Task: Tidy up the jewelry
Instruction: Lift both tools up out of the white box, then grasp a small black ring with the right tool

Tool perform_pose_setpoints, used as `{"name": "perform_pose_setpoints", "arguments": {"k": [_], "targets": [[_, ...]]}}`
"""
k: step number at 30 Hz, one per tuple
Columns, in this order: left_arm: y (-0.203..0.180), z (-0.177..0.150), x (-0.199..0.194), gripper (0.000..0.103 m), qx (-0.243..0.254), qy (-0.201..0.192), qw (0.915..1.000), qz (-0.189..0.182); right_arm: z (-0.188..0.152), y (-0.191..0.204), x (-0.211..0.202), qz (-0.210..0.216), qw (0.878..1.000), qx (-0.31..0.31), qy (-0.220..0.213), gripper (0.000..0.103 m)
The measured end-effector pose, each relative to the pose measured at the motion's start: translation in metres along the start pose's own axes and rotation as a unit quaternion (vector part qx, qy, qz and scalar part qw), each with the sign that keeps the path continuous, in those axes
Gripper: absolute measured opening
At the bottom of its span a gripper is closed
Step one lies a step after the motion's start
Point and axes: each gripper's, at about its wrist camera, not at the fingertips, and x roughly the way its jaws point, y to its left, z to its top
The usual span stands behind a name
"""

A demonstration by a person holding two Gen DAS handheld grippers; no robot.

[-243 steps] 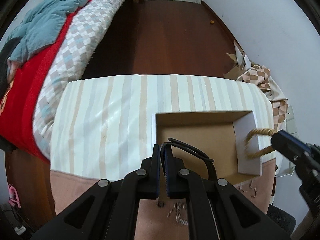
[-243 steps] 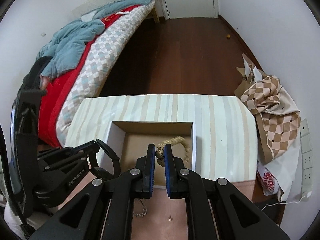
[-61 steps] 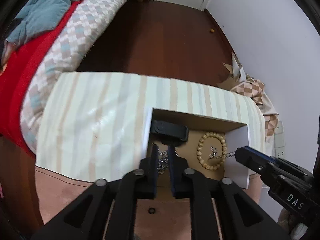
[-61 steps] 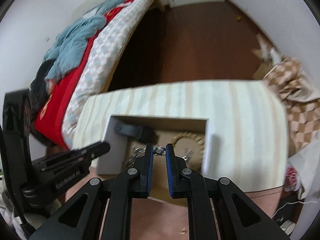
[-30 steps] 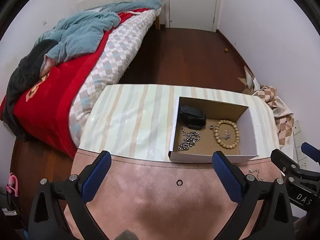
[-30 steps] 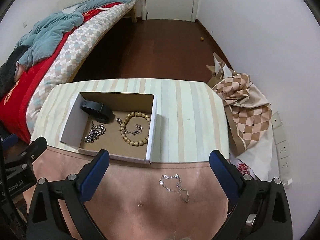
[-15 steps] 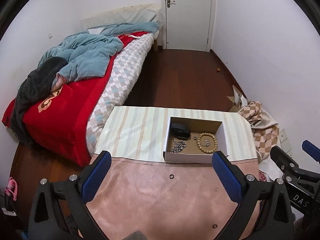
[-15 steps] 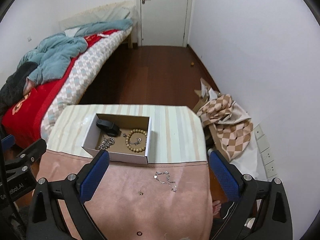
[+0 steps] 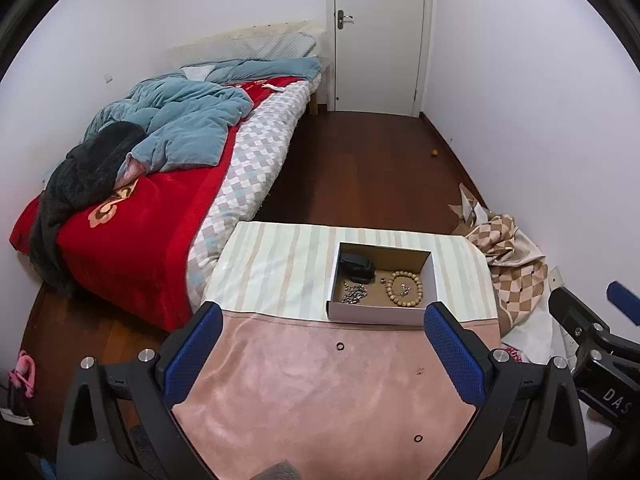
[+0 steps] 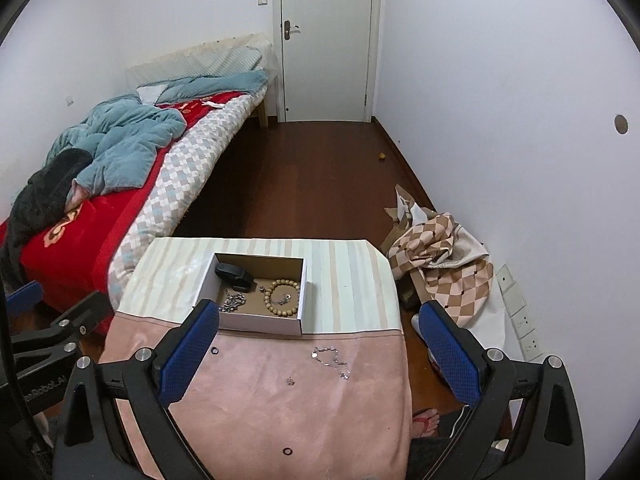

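Note:
A white cardboard box (image 9: 376, 314) (image 10: 260, 324) stands on the table and holds a black band (image 9: 356, 266) (image 10: 234, 272), a wooden bead bracelet (image 9: 404, 283) (image 10: 282, 298) and a silver chain (image 9: 352, 293) (image 10: 232, 303). Another silver chain (image 10: 331, 360) lies on the pink cloth (image 10: 280, 400) outside the box, with a small charm (image 10: 289, 380) and two black rings (image 10: 215, 350) (image 10: 287, 451). My left gripper (image 9: 320, 360) and right gripper (image 10: 316, 360) are both open, empty and held high, back from the table.
A bed (image 9: 160, 160) with red and blue bedding stands left of the table. Checked fabric and cardboard (image 10: 440, 256) lie on the floor at the right by the wall. A white door (image 10: 326, 40) is at the far end of the wooden floor.
Both grippers have pulled further up and back from the table. The box and jewelry look smaller and have not moved.

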Motion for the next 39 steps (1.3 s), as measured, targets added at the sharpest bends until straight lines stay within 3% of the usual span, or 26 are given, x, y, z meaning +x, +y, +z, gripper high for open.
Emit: {"name": "perform_pose_setpoints", "arguments": {"k": [3,6,12,15,18,23,29,32,39], "targets": [[0.002,-0.009,0.013,0.103,-0.009,0.002,1.0000,-0.002,-0.006,-0.013,0.007,0.013,1.000,0.021,0.012,0.101],[0.002,-0.028,0.041,0.103,-0.009,0.029,0.9994,0.016,-0.024,-0.031,0.031,0.015,0.998,0.047,0.041,0.101],[0.002,-0.086,0.098,0.103,0.007,0.108,0.9931,0.045,-0.102,-0.050,0.101,0.029,0.984,0.084,0.152,0.099],[0.003,-0.123,0.122,0.103,0.019,0.156,0.9860,0.057,-0.153,-0.035,0.130,0.048,0.975,0.069,0.206,0.074],[0.008,-0.152,0.137,0.103,0.027,0.191,0.9791,0.066,-0.198,-0.017,0.151,0.072,0.966,0.062,0.242,0.059],[0.017,-0.175,0.146,0.103,0.033,0.212,0.9734,0.080,-0.231,0.001,0.168,0.076,0.965,0.047,0.248,0.051],[0.021,-0.180,0.147,0.103,0.035,0.221,0.9709,0.085,-0.237,0.016,0.173,0.064,0.967,0.007,0.245,0.038],[0.020,-0.177,0.148,0.103,0.036,0.219,0.9715,0.082,-0.238,0.021,0.174,0.065,0.969,-0.007,0.237,0.012],[0.020,-0.162,0.152,0.103,0.031,0.214,0.9733,0.077,-0.220,0.003,0.167,0.076,0.974,0.025,0.213,0.012]]}}
